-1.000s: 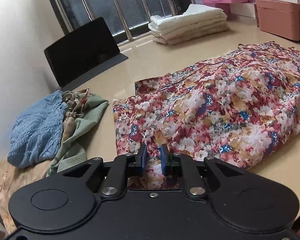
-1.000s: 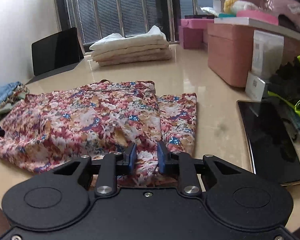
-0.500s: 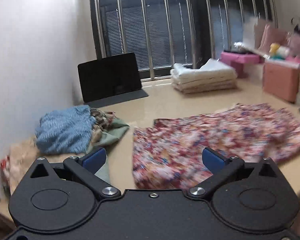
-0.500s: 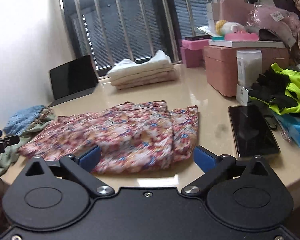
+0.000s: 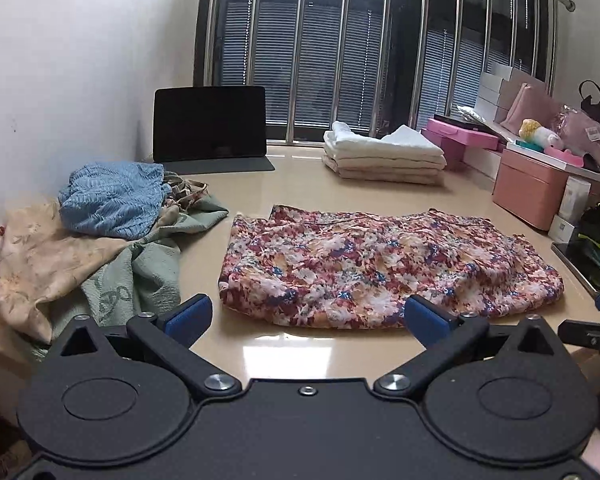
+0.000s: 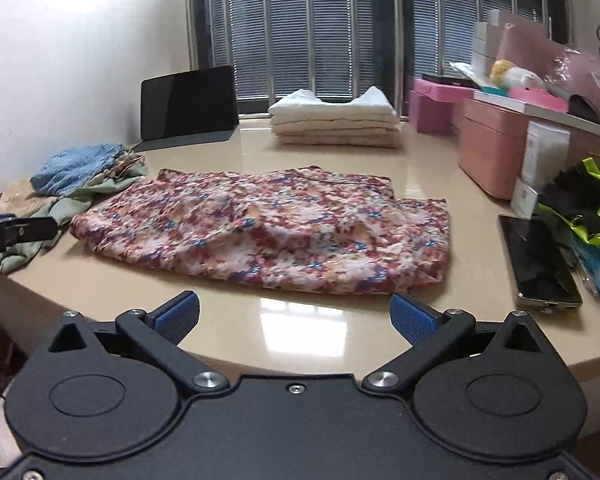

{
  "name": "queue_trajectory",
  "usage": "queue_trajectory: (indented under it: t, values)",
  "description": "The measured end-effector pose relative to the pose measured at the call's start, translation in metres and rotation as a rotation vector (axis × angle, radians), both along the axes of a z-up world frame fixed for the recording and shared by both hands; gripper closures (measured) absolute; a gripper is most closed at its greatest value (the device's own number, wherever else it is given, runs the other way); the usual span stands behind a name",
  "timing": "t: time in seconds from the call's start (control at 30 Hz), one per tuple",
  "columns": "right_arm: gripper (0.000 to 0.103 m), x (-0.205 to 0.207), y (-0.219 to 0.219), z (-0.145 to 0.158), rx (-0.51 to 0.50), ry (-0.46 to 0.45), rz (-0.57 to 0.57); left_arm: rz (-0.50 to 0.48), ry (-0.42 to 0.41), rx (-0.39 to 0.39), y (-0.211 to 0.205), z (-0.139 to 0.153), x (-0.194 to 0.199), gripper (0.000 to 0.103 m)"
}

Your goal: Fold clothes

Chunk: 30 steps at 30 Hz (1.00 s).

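1. Left gripper (image 5: 306, 314) and right gripper (image 6: 296, 316) hang spread wide, empty, near the table (image 6: 300, 320) edge.
2. The floral garment (image 6: 268, 232) lies half-folded mid-table.
3. Risk: pinching only the top layer would drag the fold askew.

Far ahead of the jaws, a dark tablet (image 5: 210, 127) stands propped against the barred window (image 5: 340, 52). To the right of the jaws, a black phone (image 6: 538, 260) lies flat on the beige surface (image 6: 300, 320). Beyond it sit a salmon-pink box (image 6: 490, 148) and a brighter pink box (image 6: 434, 106).
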State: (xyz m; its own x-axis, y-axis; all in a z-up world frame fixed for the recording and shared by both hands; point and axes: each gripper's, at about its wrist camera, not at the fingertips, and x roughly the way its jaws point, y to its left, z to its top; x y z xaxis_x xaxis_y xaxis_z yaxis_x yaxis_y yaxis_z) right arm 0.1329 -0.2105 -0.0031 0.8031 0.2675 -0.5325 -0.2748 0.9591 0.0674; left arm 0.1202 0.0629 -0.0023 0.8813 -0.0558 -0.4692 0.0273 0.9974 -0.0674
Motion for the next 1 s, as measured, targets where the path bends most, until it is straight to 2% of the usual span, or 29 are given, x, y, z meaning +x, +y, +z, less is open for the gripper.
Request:
queue_trajectory:
  t: [0.6,0.8,1.0]
  values:
    - [0.000,0.001,0.023,-0.008,-0.019,0.065,0.034,0.031,0.029,-0.021,0.017,-0.014,-0.001,0.000]
    - [0.000,0.008,0.049,-0.009,-0.050,0.074,0.095,0.065,0.035,-0.039,0.036,-0.019,-0.004,0.000]
    - [0.000,0.020,0.087,-0.006,-0.098,0.057,0.209,0.123,0.003,-0.096,0.060,-0.019,-0.009,0.000]
